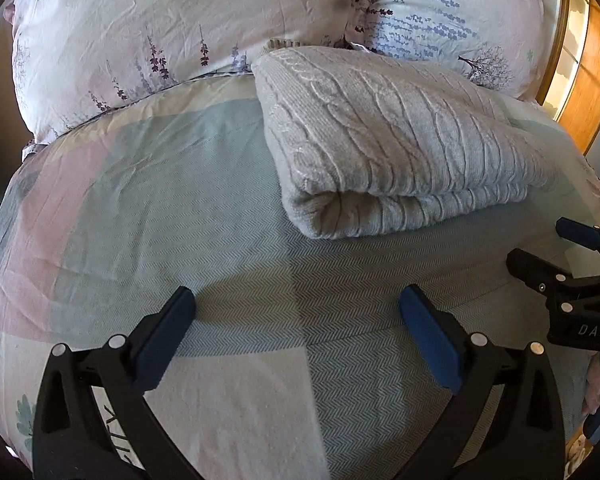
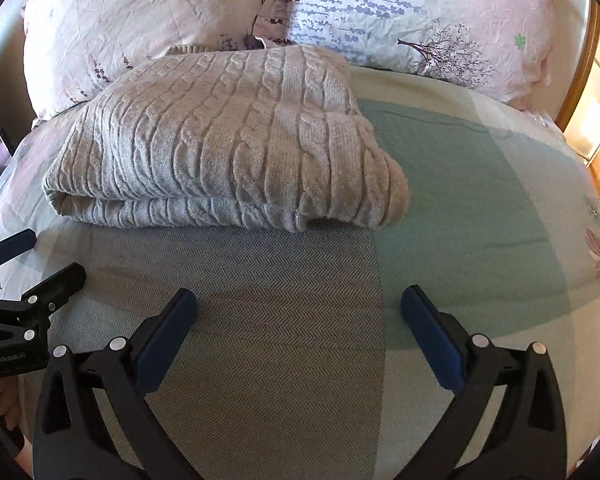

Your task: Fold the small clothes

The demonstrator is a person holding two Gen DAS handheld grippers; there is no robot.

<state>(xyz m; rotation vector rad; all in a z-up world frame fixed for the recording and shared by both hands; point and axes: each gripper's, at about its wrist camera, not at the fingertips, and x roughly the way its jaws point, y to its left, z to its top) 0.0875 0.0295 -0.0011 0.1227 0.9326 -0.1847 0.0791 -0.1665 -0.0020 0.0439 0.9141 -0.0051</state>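
A grey cable-knit sweater [image 1: 396, 140] is lying folded into a thick rectangle on the patchwork bedspread [image 1: 140, 208], its far edge resting just in front of two floral pillows [image 1: 160, 32], its rounded fold facing the cameras. Judging by the tidy layered edge, the folding of this garment is probably finished. The left gripper [image 1: 296, 320] is hovering over bare bedspread, near the sweater's front fold but apart from it, jaws spread wide and gripping nothing. The right gripper [image 2: 298, 320] is likewise hanging over the herringbone patch with jaws wide and empty, presumably drawn back so that the folded stack is lying undisturbed. Each gripper is also showing at the edge of the other's view, so the two are working side by side. The sweater's sleeves and collar are tucked out of sight inside the fold; its back edge is partly masked by the pillows. The holding hands are cut off, and the bright wooden frame [image 1: 592, 76] at right is too washed out to identify
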